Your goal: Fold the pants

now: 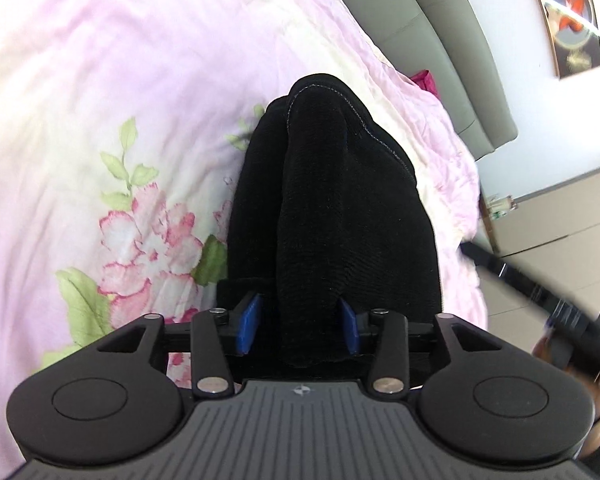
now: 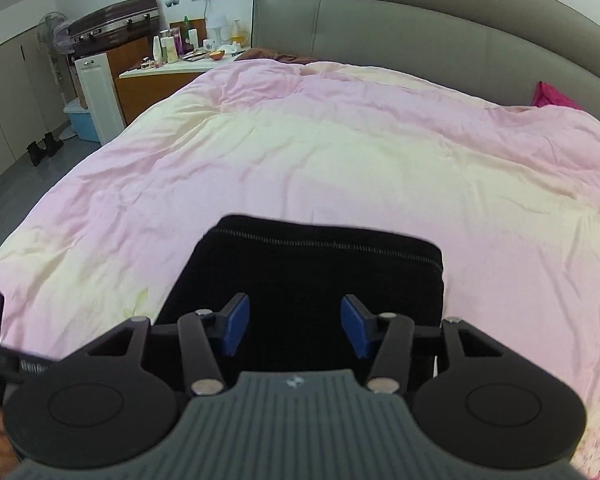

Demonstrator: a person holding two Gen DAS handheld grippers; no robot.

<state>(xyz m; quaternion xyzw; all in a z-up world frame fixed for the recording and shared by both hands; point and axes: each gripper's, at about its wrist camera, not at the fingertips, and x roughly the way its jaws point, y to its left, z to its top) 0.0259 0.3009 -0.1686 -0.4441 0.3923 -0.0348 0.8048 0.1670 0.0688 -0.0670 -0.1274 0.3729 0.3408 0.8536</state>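
Black pants (image 1: 332, 208) lie bunched in thick folds on the pink floral quilt (image 1: 100, 120). My left gripper (image 1: 300, 326) straddles one raised fold. The fold runs between the blue pads (image 1: 250, 324); the right pad touches it and the left pad stands slightly off, so the jaws look open. In the right wrist view the pants (image 2: 320, 272) form a flat dark rectangle with a stitched hem along the far edge. My right gripper (image 2: 296, 326) hovers over their near part, open, with nothing pinched between its pads (image 2: 234, 326).
A grey padded headboard (image 2: 420, 40) runs along the far side of the bed. A cluttered bedside table (image 2: 180, 64), a suitcase (image 2: 116, 24) and cabinets stand at the left. A magenta cloth (image 2: 552, 96) lies near the headboard. A blurred dark device (image 1: 540, 296) crosses the right edge.
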